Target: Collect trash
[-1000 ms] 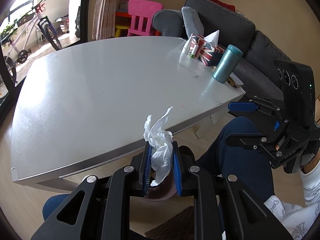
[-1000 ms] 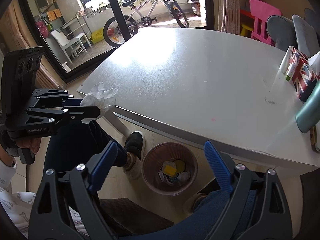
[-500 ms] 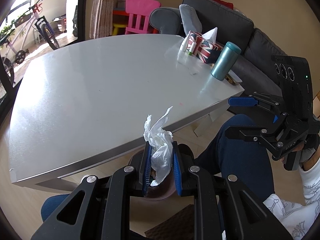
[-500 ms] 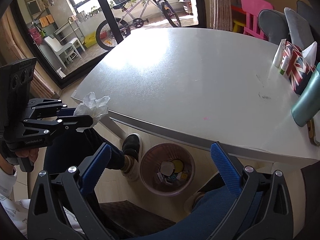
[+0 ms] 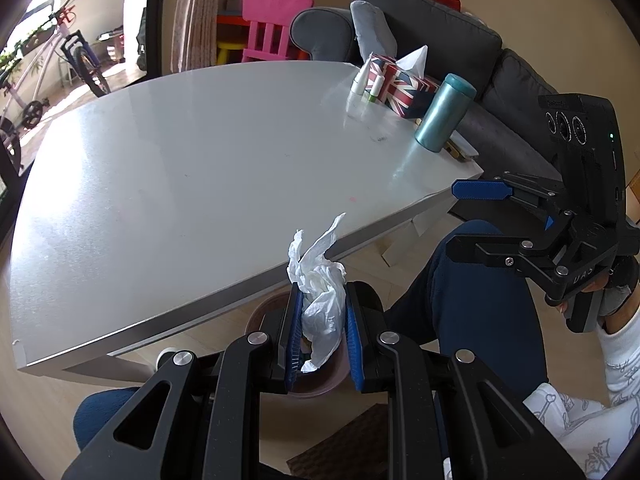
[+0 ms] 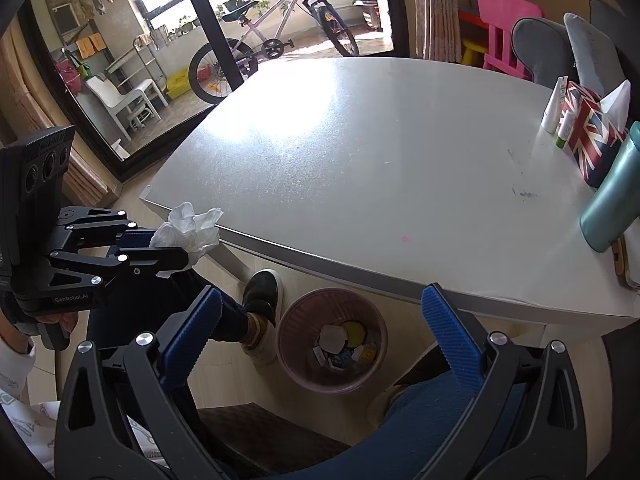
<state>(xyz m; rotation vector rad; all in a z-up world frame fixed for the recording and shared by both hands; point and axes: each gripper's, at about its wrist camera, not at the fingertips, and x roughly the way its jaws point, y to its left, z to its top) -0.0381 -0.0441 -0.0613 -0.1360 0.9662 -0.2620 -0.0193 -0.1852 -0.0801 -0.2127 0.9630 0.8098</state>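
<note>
My left gripper (image 5: 321, 330) is shut on a crumpled white tissue (image 5: 320, 280), held off the near edge of the white table (image 5: 192, 168), above a pinkish trash bin (image 5: 260, 312) mostly hidden behind the fingers. In the right wrist view the left gripper (image 6: 176, 254) and tissue (image 6: 188, 232) sit left of the table corner, and the bin (image 6: 332, 340) stands on the floor under the table edge with several scraps inside. My right gripper (image 6: 320, 332) is open and empty, above the bin; it also shows in the left wrist view (image 5: 472, 216).
A Union Jack tissue box (image 5: 400, 84), two small tubes (image 5: 362, 80) and a teal tumbler (image 5: 444, 112) stand at the table's far right. The person's legs in blue trousers (image 5: 472, 300) and a shoe (image 6: 260, 288) are beside the bin. A grey sofa (image 5: 440, 40) lies beyond.
Both grippers have drawn back a little from the table and risen slightly. The left stays shut on the tissue; the right stays open.
</note>
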